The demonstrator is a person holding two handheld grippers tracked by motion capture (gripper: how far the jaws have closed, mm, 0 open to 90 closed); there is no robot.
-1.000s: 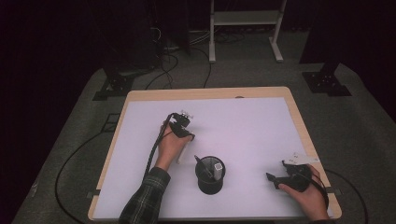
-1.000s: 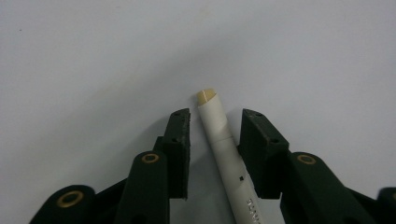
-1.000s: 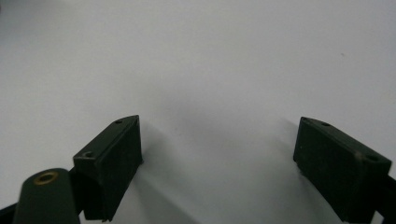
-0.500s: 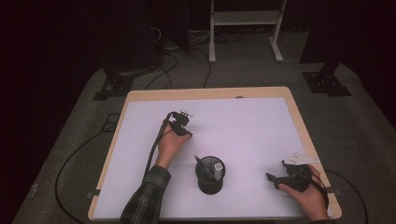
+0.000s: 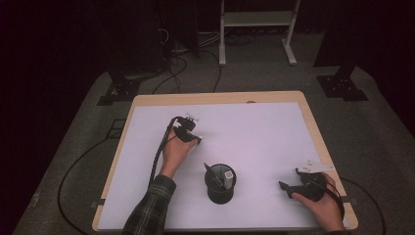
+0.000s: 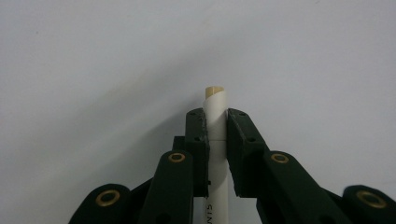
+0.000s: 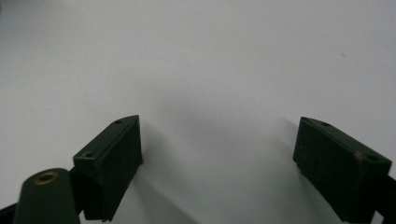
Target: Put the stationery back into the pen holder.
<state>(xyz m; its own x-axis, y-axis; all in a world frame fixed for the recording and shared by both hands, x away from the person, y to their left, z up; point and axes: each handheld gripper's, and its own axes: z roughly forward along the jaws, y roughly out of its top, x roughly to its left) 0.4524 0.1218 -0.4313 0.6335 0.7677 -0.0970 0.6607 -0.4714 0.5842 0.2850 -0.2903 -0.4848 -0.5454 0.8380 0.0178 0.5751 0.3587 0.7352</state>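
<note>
A: Surface?
B: White table (image 5: 254,127) with a wooden rim, dark room behind. Black pen cup (image 5: 220,184) low centre of the high view, a pen or two in it.

A: Left?
B: My left gripper (image 6: 215,122) just closed its jaws; they now pinch a white pen (image 6: 215,140), tip poking past the pads, frame centre.

A: Right?
B: My right gripper (image 7: 217,154) sits lower right on the table, jaws spread wide, bare table between.

Black pen cup (image 5: 220,184) on white table (image 5: 254,132); metal rack (image 5: 257,19), floor cables (image 5: 195,73) beyond
</note>
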